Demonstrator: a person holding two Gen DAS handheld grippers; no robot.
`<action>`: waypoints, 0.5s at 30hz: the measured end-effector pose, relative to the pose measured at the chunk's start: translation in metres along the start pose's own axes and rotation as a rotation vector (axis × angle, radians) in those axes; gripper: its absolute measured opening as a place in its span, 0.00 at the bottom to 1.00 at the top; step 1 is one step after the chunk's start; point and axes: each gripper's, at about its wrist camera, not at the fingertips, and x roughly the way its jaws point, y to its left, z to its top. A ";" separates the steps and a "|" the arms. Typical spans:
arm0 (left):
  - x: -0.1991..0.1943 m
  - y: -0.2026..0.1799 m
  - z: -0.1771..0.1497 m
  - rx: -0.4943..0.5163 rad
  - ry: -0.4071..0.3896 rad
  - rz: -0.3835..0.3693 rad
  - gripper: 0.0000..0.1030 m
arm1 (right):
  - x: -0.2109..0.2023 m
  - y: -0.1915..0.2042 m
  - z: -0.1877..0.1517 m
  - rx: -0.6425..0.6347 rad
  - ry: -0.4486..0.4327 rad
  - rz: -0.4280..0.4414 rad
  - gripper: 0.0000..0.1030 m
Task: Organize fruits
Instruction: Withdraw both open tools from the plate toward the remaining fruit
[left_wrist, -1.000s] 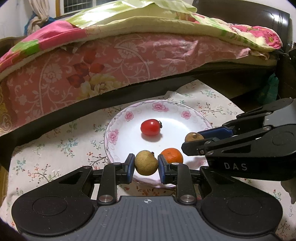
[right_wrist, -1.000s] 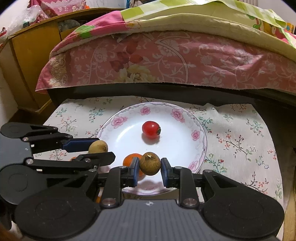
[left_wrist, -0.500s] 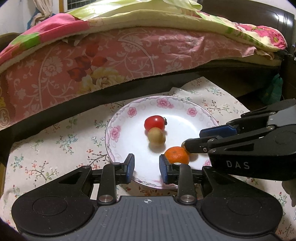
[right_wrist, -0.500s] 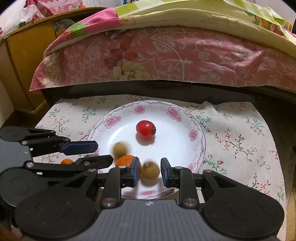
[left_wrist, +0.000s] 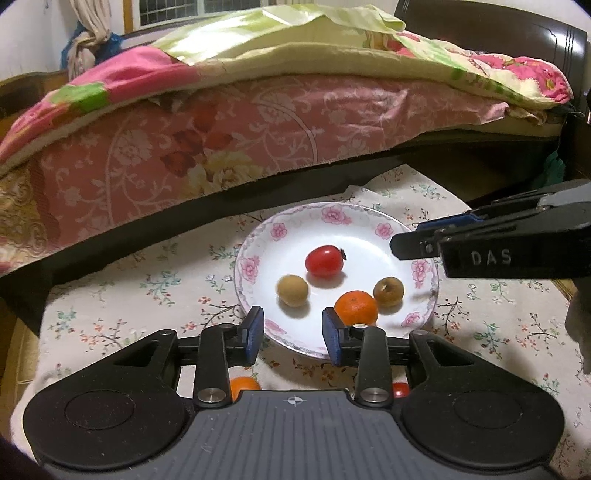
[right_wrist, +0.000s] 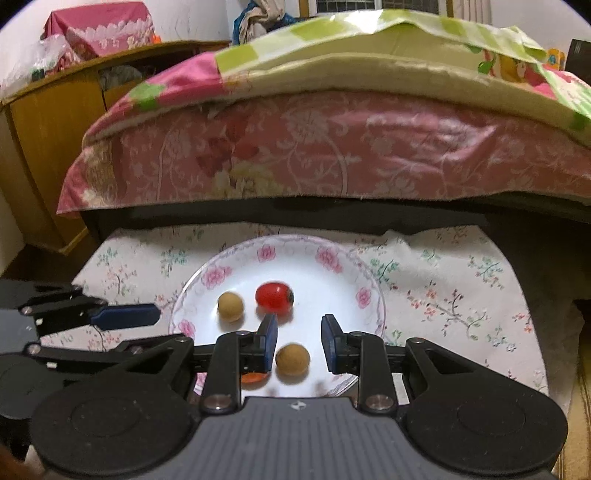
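While both handheld grippers hover over the near rim of the floral plate (left_wrist: 424, 295), four fruits lie on its white surface: a cherry tomato (left_wrist: 324, 261) near the centre, a tan longan (left_wrist: 292, 290) to its left, a mandarin (left_wrist: 356, 307) toward the near rim, and a second longan (left_wrist: 388, 291) just right of the mandarin, touching or nearly touching it.

Left gripper (left_wrist: 293, 334): the jaws are opening, and nothing is between them. The blue pads stand apart over the plate's near rim, with the left longan lying free beyond them.

Right gripper (right_wrist: 298, 343): the jaws stand with a visible gap. The second longan sits between the pads in the right wrist view, but clear space shows on both sides of it and the pads do not press on it. It appears to rest on the plate, although motion blur leaves this slightly uncertain.

Work done, as judged from the layout: the four fruits above are collected on the plate, and both grippers are free of load.

Work remaining: at least two items lie on the flowered tablecloth (left_wrist: 129, 295), off the plate and partly hidden beneath the left gripper body. One is an orange fruit (left_wrist: 243, 384), probably another mandarin. The other is a small red fruit (left_wrist: 400, 388), probably a tomato. Each needs picking up and placing on the plate. Round fruits may roll when set down.
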 end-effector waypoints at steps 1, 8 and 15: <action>-0.002 0.001 0.000 -0.003 -0.001 0.000 0.43 | -0.003 0.000 0.001 0.004 -0.005 0.000 0.26; -0.021 0.002 -0.006 -0.023 -0.001 -0.004 0.44 | -0.022 0.005 -0.006 0.008 0.001 0.000 0.27; -0.041 0.001 -0.023 -0.027 0.017 -0.016 0.46 | -0.037 0.013 -0.022 0.023 0.029 0.008 0.27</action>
